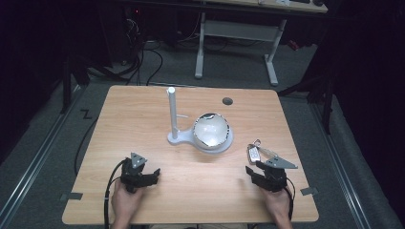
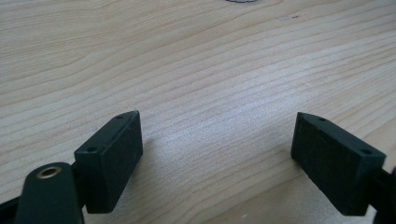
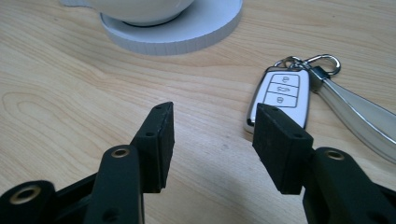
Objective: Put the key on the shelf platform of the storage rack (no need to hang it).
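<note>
While both hands rest at the near edge of the wooden table, the left gripper sits at about 7 o'clock on the tabletop, jaws spread wide, nothing between them. Left gripper view: jaws far apart over bare wood grain, pads just above or on the surface, cannot tell which. Left hand grips it from below, black cable trailing off beside the wrist.

Right gripper at about 5 o'clock, jaws parted to a moderate gap, holding nothing. Right gripper view: its right jaw overlaps the near end of a car key fob, white with a silver rim and three buttons; contact unclear. Fob lies flat on the table, at 12 o'clock just beyond the right gripper. Metal ring and clasp at the fob's far end, pale strap running toward 4 o'clock.

Further out, near table centre, a white stand with an upright post, and a shiny bowl sitting on its round base. Dark round hole in the tabletop at 1 o'clock.
</note>
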A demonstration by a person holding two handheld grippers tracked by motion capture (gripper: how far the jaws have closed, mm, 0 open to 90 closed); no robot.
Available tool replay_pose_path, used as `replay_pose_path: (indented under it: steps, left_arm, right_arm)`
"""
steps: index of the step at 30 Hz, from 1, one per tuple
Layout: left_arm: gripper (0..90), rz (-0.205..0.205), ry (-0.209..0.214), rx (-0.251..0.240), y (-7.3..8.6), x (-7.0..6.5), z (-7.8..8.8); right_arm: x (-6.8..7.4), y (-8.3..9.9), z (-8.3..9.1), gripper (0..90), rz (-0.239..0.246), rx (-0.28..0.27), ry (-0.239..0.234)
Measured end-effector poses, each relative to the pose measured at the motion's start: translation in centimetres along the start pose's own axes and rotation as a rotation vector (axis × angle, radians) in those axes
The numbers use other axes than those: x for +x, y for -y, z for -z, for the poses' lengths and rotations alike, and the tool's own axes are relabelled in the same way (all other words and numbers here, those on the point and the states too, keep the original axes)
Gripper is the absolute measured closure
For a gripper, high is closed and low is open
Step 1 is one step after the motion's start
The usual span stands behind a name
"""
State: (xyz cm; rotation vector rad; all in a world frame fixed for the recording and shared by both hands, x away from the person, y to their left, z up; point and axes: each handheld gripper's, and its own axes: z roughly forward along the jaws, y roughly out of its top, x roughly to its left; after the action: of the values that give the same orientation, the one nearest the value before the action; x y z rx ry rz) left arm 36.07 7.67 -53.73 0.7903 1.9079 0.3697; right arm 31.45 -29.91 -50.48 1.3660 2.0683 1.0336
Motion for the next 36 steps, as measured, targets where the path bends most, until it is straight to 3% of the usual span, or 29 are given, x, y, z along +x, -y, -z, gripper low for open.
replay_pose_path:
  steps: [11,24,36]
  left_arm:
    - [16.9,-0.007,0.004,-0.001,0.0,0.1,0.0]
    - [16.9,-0.01,0.005,-0.001,0.0,0.1,0.0]
    - [16.9,-0.009,0.004,-0.001,0.0,0.1,0.0]
  right_arm:
    - [-1.5,-0.2,0.5,46.8,-0.049,0.007,0.029]
    - [-3.3,-0.5,-1.5,43.8,-0.12,0.047,0.052]
    - [-3.4,-2.3,-3.3,42.2,-0.105,0.078,0.082]
